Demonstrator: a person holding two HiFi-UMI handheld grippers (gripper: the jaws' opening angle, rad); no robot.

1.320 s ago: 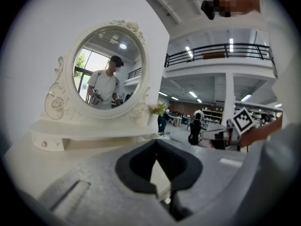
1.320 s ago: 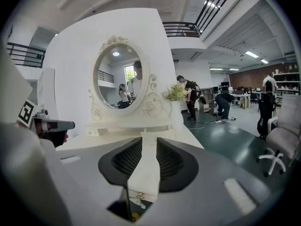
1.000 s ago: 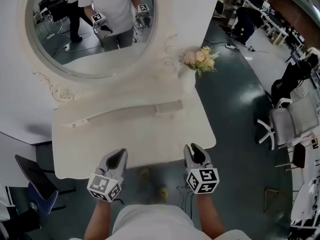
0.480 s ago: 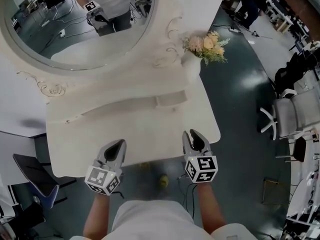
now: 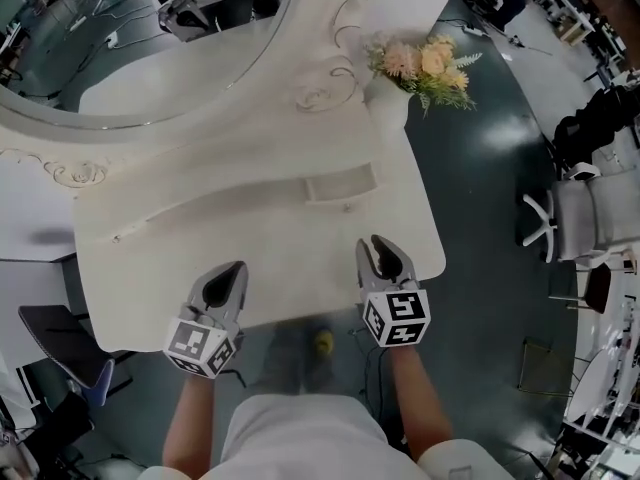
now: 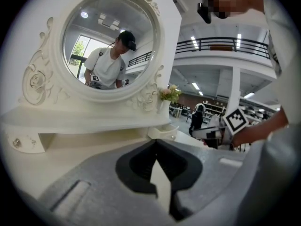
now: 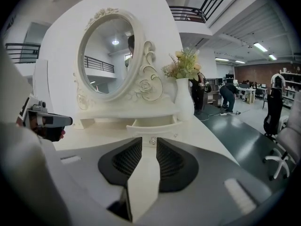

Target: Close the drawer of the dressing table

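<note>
Right gripper view: small cream wooden drawer (image 7: 153, 124) stands pulled out under the mirror shelf at the bench's back. Its long axis runs crosswise, dead ahead of the right gripper (image 7: 146, 143), fingers slightly spread. Left gripper (image 6: 154, 144), fingers pressed together, sits off-axis. I judge right nearer.

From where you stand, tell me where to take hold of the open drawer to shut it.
Take the small knob on the drawer front, coming straight from the front with the right tongs; it juts toward you and sits just beyond their open gap.
</note>
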